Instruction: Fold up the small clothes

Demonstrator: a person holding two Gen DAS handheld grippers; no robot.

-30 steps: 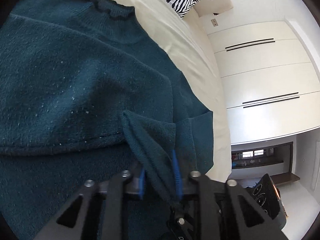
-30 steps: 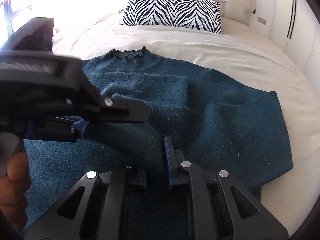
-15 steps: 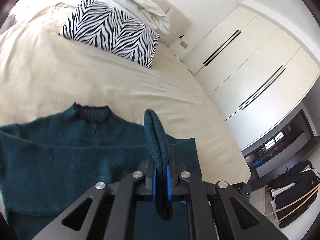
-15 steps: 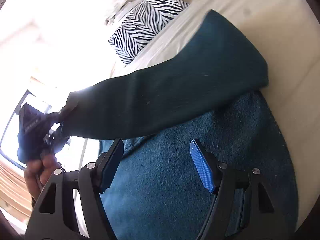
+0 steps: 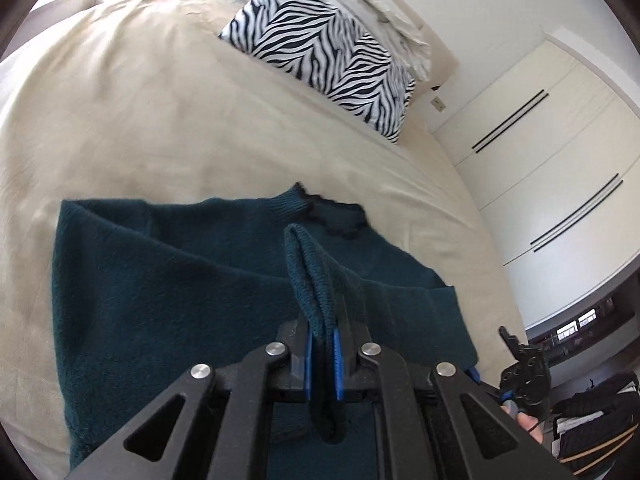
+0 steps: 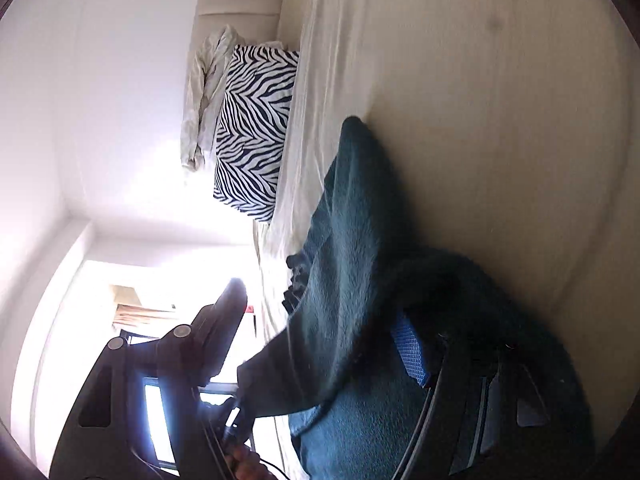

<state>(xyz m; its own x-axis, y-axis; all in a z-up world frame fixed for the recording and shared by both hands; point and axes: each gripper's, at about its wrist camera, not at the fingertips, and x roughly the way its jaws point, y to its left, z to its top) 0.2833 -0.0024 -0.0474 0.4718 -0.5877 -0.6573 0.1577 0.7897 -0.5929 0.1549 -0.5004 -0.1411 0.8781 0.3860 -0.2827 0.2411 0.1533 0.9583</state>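
Sweater [image 5: 168, 292] is spread on the bed [image 5: 160, 120]. A knit fold is pinched by the left gripper [image 5: 320, 344]. The right gripper [image 6: 320, 332], at four o'clock, was just opened; fabric is draped between its spread jaws.

My left gripper [image 5: 321, 354] points down at a slant, its blue-padded jaws clamped tight on a fold of dark teal knitted sweater [image 5: 168, 280]. My right gripper [image 6: 320, 344] is rolled onto its side with its jaws spread wide, gripping nothing, though the knit drapes across the gap.
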